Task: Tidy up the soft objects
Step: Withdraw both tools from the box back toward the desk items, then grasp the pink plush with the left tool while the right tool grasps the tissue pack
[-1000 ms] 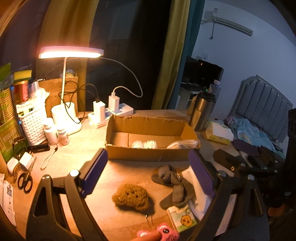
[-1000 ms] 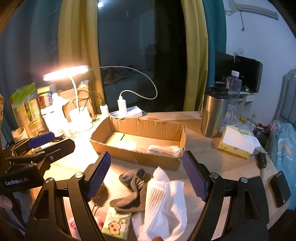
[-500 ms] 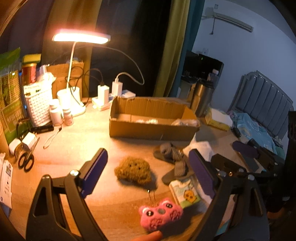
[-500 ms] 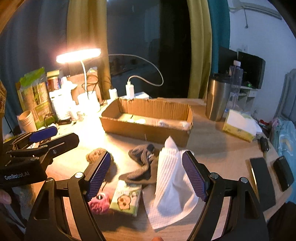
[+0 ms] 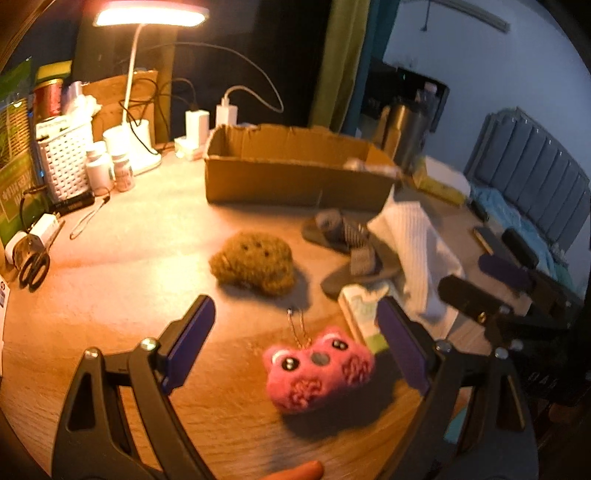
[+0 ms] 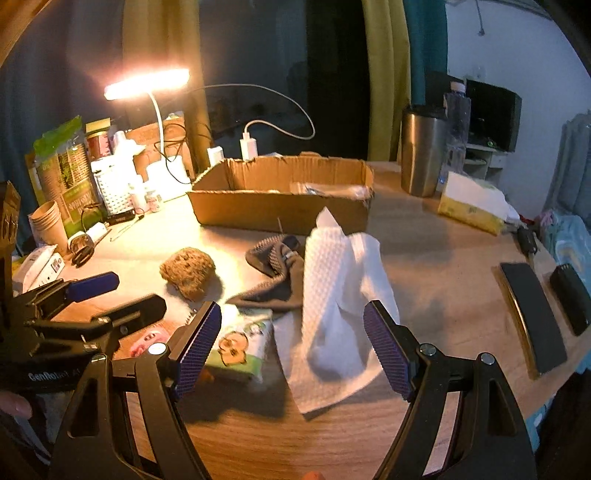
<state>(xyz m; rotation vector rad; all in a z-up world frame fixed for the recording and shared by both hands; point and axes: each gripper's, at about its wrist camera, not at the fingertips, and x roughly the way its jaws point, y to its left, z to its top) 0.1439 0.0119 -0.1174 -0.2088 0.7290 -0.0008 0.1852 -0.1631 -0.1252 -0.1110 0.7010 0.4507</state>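
A pink plush keychain (image 5: 317,369) lies on the wooden table between the open jaws of my left gripper (image 5: 295,339). A brown fuzzy plush (image 5: 253,264) lies beyond it; it also shows in the right wrist view (image 6: 188,271). Grey socks (image 5: 351,251) and a white cloth (image 6: 336,295) lie to the right. My right gripper (image 6: 293,341) is open and empty, its jaws on either side of the white cloth's near part. A tissue pack (image 6: 240,341) lies by its left finger. An open cardboard box (image 6: 284,195) stands behind.
A lit desk lamp (image 5: 147,18), white basket (image 5: 66,158), bottles and scissors (image 5: 33,267) crowd the left. A steel tumbler (image 6: 423,151) and yellow tissue box (image 6: 472,206) stand right of the box. Two dark phones (image 6: 532,317) lie near the right edge.
Both grippers have pulled back towards the table's near edge and lower. The pink plush has come fully into the left wrist view, between the jaws. Both stay open.
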